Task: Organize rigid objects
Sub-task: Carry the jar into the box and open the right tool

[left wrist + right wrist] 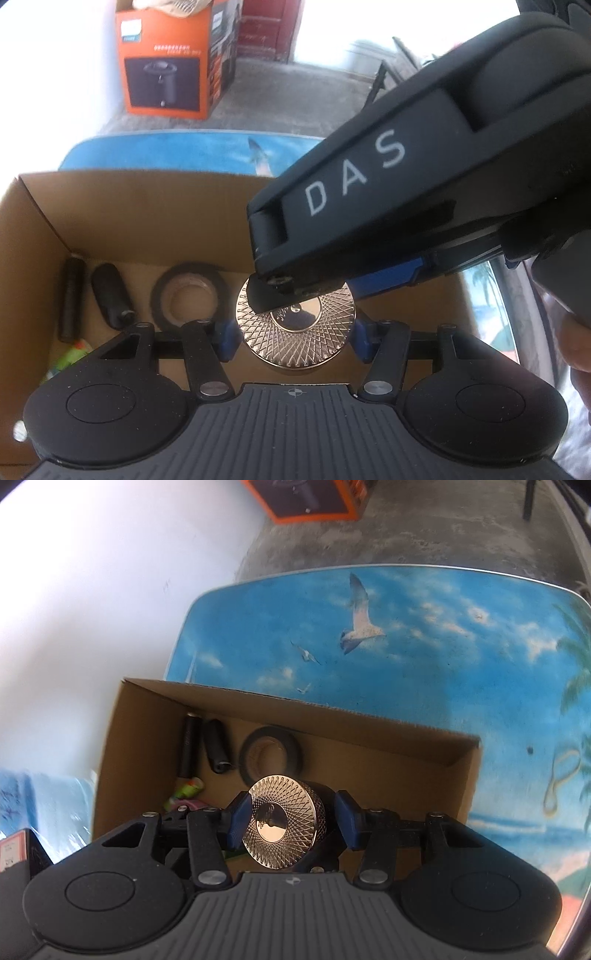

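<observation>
1. The round, gold-coloured metal cap (295, 325) with an engraved net pattern is hanging over the open brown cardboard box (129, 214), near its front and not yet on its floor.
2. The left gripper (293, 341) pinches the metal cap with a blue pad on each side; the right gripper (291, 823) seems to clamp it too, probably because the smooth rim slips easily.
3. The box stands on the table with a blue sky print (443, 646); inside, a black tape roll (190, 295) and a black cylinder (72, 299) lie along the back wall, so free floor remains in front for the cap.
4. Both grippers point steeply down; I judge this is the lowering step.
</observation>
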Demonstrator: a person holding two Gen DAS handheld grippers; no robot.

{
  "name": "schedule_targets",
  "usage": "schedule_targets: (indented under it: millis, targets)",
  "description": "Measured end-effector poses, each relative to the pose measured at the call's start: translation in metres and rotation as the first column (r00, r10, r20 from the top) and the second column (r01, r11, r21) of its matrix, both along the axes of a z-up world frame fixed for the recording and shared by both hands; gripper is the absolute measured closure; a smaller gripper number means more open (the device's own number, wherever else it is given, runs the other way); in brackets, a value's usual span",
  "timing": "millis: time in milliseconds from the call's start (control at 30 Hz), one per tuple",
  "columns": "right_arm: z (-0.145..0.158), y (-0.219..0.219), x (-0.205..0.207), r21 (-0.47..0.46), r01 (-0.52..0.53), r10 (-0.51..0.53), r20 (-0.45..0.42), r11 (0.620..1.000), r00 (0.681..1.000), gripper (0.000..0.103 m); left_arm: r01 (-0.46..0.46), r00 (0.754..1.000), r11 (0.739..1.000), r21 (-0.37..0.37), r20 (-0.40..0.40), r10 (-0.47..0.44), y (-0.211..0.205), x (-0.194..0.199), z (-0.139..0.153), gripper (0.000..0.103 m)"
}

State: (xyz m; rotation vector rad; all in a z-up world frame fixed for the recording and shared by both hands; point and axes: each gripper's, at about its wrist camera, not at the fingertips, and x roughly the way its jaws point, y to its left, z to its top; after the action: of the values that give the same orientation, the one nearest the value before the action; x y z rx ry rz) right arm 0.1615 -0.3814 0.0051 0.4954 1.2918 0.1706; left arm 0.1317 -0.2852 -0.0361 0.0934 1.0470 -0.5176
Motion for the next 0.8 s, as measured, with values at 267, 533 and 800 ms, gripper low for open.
schedule_targets:
  millis: [267, 533, 800]
  targets:
    - [-0.01, 0.004, 0.011, -0.027, -0.057, 0.056, -0.019, 0.998, 0.998, 0.051, -0.021, 0.998, 0.999, -0.025, -0.058, 0.019, -0.003, 0.014, -0.006, 0.041]
    - [-0.006, 0.008, 0.005, -0.066, -0.068, 0.069, 0.01, 0.996, 0.998, 0.052, 0.005, 0.998, 1.0, -0.031, -0.056, -0.007, -0.004, 0.013, -0.002, 0.03]
    - [0.014, 0.002, -0.017, -0.057, 0.018, -0.012, 0.102, 0.998, 0.995, 0.052, 0.015, 1.0, 0.999, -0.038, 0.02, -0.014, 0.012, -0.002, 0.018, 0.025]
